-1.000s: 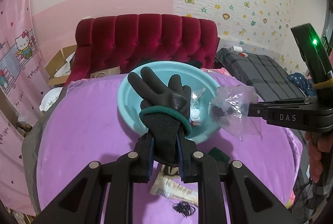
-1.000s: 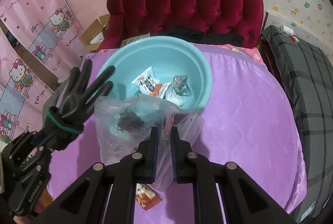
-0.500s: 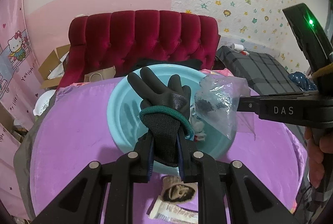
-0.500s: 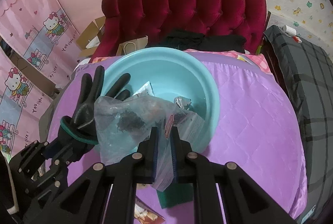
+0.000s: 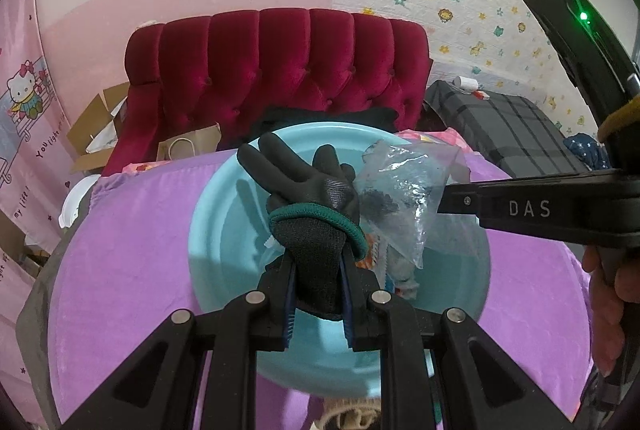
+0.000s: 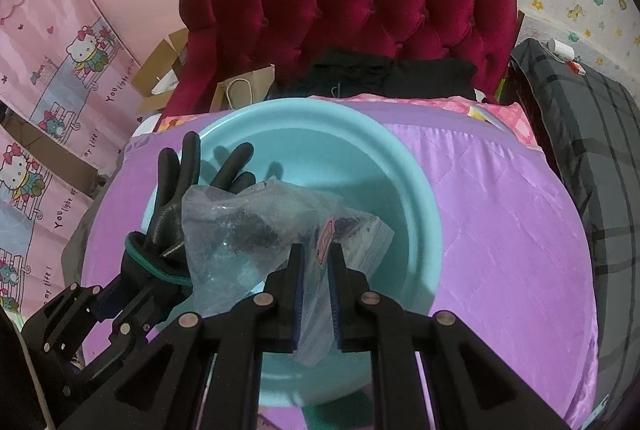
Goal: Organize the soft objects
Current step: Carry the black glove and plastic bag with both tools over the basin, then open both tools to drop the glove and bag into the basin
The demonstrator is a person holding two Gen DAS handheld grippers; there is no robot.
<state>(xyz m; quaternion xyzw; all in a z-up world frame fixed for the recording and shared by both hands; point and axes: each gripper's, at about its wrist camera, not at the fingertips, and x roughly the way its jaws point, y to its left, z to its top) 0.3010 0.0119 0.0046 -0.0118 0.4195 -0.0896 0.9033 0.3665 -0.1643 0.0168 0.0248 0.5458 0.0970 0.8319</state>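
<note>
My left gripper (image 5: 318,262) is shut on the cuff of a black glove with a green band (image 5: 316,198), held upright over a light blue basin (image 5: 216,230). My right gripper (image 6: 316,262) is shut on a clear plastic bag with dark contents (image 6: 248,230), also over the basin (image 6: 400,198). The bag (image 5: 400,190) touches the glove's right side in the left wrist view. The glove (image 6: 172,206) shows at the left in the right wrist view. Snack packets (image 5: 384,262) lie inside the basin, mostly hidden.
The basin sits on a purple quilted cover (image 6: 500,230). A red tufted headboard (image 5: 280,62) stands behind it, with black clothing (image 6: 380,74) and a paper bag (image 6: 244,90) at its foot. A grey checked bed (image 6: 600,134) lies at the right.
Both grippers have moved forward over the basin with their loads. The bag has come closer to the glove and now touches it. The items on the cover near me have dropped out of view.
</note>
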